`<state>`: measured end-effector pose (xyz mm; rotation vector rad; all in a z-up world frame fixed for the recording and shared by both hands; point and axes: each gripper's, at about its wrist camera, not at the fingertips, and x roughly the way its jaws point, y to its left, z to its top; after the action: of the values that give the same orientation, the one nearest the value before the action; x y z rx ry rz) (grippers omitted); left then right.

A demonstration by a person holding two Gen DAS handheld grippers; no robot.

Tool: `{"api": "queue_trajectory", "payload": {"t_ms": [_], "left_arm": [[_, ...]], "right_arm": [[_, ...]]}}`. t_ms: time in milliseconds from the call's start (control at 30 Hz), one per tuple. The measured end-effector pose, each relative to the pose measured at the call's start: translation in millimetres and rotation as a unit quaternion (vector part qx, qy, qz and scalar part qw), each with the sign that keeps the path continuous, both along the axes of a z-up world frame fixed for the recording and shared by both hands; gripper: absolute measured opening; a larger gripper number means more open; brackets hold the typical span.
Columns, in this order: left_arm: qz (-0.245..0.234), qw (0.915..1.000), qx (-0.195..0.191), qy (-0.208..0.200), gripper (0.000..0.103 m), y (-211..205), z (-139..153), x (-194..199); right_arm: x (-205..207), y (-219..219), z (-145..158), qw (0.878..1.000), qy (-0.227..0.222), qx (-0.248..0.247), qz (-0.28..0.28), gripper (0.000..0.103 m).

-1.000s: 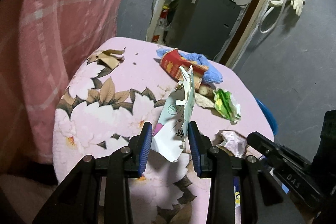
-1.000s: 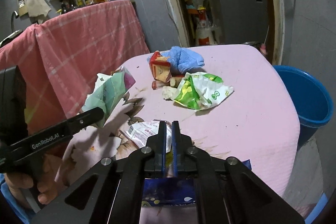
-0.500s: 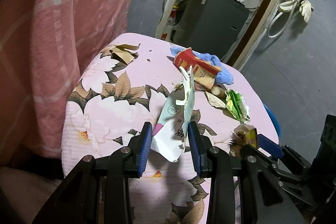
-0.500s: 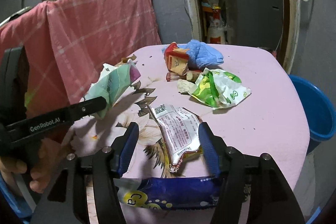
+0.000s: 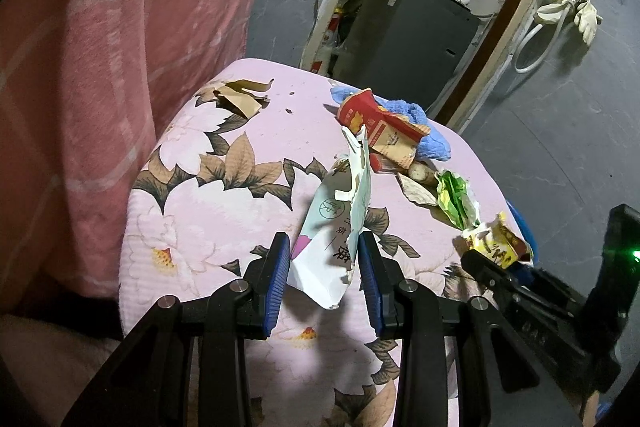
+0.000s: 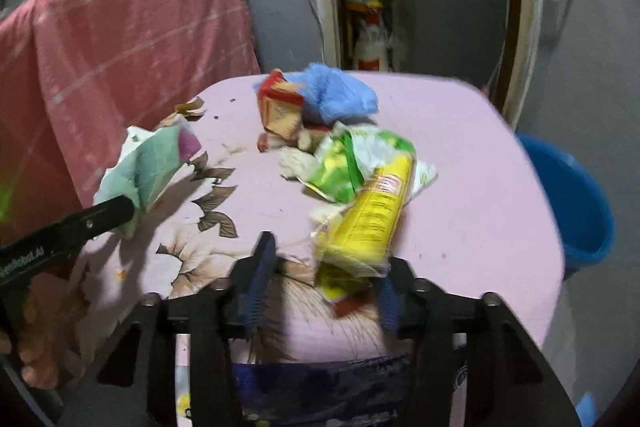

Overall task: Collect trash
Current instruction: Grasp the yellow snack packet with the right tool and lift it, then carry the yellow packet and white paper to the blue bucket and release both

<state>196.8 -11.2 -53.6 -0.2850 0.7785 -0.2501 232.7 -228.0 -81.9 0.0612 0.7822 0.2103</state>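
Note:
My left gripper holds a torn white and green paper wrapper between its blue pads, above the pink flowered table. The wrapper also shows in the right wrist view. My right gripper has its jaws spread wide; a yellow snack packet lies against its right finger, blurred by motion. From the left wrist view that packet sits at the right gripper's tip. A green and white bag, a red carton and a blue cloth lie at the table's middle.
A blue bucket stands on the floor right of the table. Brown paper scraps lie at the table's far left edge. A pink checked cloth hangs to the left. A blue bag hangs under my right gripper.
My right gripper opened from shut; the pale packet between its fingers turned over to its yellow side and lifted, now tilted against the right finger. My left gripper pulled back a little, still holding the wrapper.

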Motion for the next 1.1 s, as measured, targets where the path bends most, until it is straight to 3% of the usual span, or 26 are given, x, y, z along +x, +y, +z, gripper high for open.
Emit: {"api": "queue_trajectory", "payload": {"t_ms": [67, 267, 567, 800, 1100], "left_arm": [[-0.001, 1.0000, 0.000, -0.001, 0.030, -0.6, 0.3, 0.4], [-0.002, 1.0000, 0.001, -0.003, 0.030, -2.9, 1.0, 1.8], [-0.019, 0.9989, 0.004, -0.042, 0.030, -19.6, 18.4, 2.8], [-0.043, 0.9940, -0.010, -0.100, 0.030, -48.6, 49.9, 10.8], [-0.087, 0.9814, -0.016, -0.170, 0.030, -103.7, 88.2, 30.5]], "right_arm": [[2.4, -9.8, -2.0, 1.000, 0.007, 0.025, -0.009, 0.024], [0.6, -19.4, -1.0, 0.998, 0.003, 0.055, -0.010, 0.022], [-19.6, -27.4, 28.6, 0.995, -0.071, 0.067, -0.015, 0.022], [-31.8, -39.7, 72.7, 0.987, -0.155, 0.040, -0.023, 0.022], [-35.7, -73.8, 112.1, 0.969, -0.239, -0.011, -0.062, 0.022]]}}
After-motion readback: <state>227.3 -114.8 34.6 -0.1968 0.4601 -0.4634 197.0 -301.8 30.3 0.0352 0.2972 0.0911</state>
